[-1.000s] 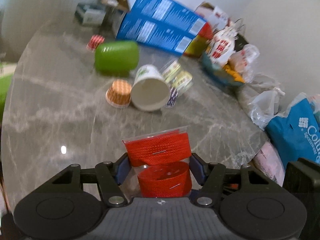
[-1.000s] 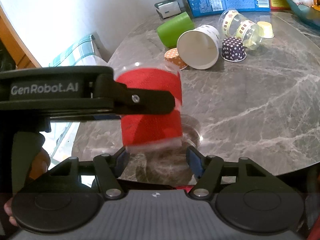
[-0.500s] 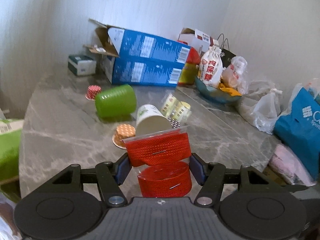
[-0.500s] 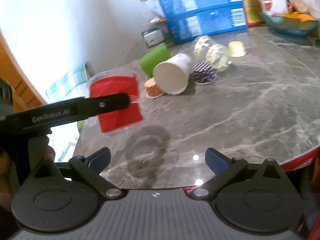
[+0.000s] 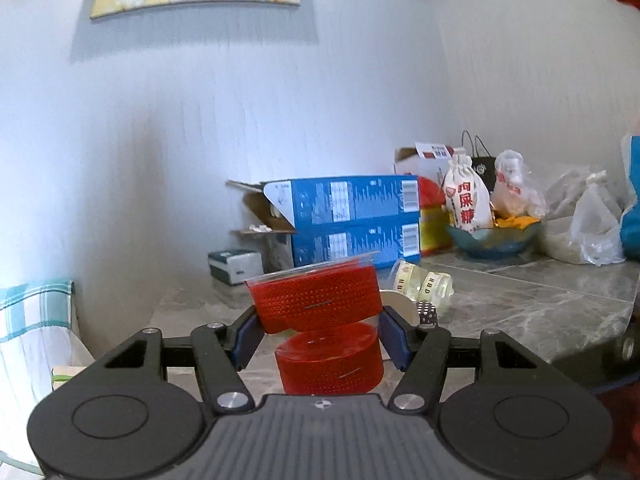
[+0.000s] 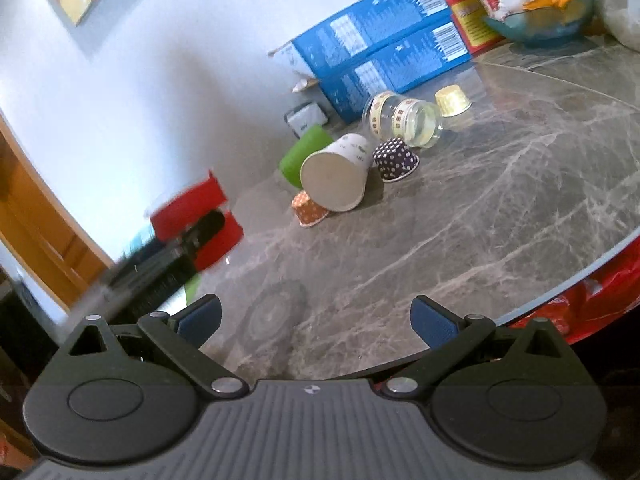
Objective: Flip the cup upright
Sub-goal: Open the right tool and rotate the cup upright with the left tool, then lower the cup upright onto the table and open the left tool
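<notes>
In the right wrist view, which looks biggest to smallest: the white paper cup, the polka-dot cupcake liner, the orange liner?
1. white paper cup, clearly largest.
2. purple polka-dot cupcake liner.
3. orange cupcake liner; partly hidden by the cup, so its rank against the purple one is unsure.

In the right wrist view the red-banded cup (image 6: 196,220) and the left gripper (image 6: 200,236) on it are smeared by motion blur, so the grip cannot be made out there. In the left wrist view that cup (image 5: 320,324) hides most of the white paper cup (image 5: 396,304) and all but a corner of the dotted cup (image 5: 426,314). The blue bag (image 5: 631,216) is cut off by the right edge
</notes>
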A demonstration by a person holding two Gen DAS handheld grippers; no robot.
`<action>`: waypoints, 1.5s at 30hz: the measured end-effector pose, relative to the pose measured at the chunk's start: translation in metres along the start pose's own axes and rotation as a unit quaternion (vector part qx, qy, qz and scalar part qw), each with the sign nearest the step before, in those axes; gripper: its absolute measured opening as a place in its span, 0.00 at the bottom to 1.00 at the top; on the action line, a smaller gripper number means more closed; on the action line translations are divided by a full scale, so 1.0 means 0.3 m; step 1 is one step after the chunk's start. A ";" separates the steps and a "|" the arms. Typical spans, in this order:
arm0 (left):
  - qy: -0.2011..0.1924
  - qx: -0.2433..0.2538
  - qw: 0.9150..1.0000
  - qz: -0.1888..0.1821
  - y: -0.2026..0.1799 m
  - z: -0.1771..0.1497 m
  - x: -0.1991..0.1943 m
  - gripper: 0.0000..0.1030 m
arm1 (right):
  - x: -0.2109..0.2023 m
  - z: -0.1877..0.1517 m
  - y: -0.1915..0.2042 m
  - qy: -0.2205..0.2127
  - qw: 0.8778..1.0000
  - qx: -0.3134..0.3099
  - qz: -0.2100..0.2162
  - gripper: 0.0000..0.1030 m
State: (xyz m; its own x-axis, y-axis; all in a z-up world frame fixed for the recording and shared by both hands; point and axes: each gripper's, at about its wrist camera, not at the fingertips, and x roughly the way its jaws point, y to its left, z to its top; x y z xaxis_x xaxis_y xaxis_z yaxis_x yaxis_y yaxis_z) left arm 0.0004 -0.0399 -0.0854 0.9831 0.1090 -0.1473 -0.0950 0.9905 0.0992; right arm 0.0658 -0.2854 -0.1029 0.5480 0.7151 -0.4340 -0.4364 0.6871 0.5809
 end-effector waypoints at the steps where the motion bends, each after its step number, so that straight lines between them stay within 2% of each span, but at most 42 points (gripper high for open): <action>1: -0.005 -0.004 1.000 0.003 -0.005 -0.013 -0.002 0.64 | -0.008 -0.005 -0.003 -0.010 1.000 0.001 0.003 0.99; 3: -0.008 -0.008 1.000 -0.001 -0.014 -0.035 0.000 0.64 | -0.024 -0.020 -0.006 -0.034 0.999 -0.006 0.003 0.99; 7: -0.042 0.015 0.999 0.015 -0.049 -0.074 -0.025 0.64 | -0.061 -0.044 -0.024 -0.082 0.997 -0.004 0.006 0.99; 10: -0.063 0.029 0.997 0.019 -0.070 -0.087 -0.040 0.64 | -0.079 -0.059 -0.047 -0.098 0.995 0.006 0.014 0.99; 14: -0.067 0.033 0.997 0.014 -0.085 -0.095 -0.033 0.64 | -0.084 -0.072 -0.071 -0.102 0.995 0.015 0.010 0.99; 22: -0.042 0.021 0.999 0.007 -0.095 -0.131 -0.002 0.64 | -0.081 -0.086 -0.082 -0.104 0.994 0.016 0.013 0.99; 28: -0.036 0.031 0.999 0.005 -0.107 -0.170 0.001 0.64 | -0.083 -0.099 -0.081 -0.104 0.994 0.012 0.013 0.99; 35: -0.042 0.038 0.998 0.017 -0.106 -0.178 0.009 0.64 | -0.080 -0.102 -0.059 -0.104 0.995 -0.002 0.007 0.99; 45: -0.002 0.038 0.999 -0.008 -0.098 -0.161 0.047 0.64 | -0.072 -0.106 -0.049 -0.098 0.995 -0.002 0.004 0.99</action>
State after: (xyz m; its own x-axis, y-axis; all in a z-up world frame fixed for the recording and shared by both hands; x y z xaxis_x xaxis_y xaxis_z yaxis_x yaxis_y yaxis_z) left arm 0.0095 -0.0633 -0.1380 0.9849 0.0921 -0.1464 -0.0663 0.9828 0.1721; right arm 0.0375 -0.3067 -0.1240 0.6734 0.6815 -0.2865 -0.4434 0.6824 0.5811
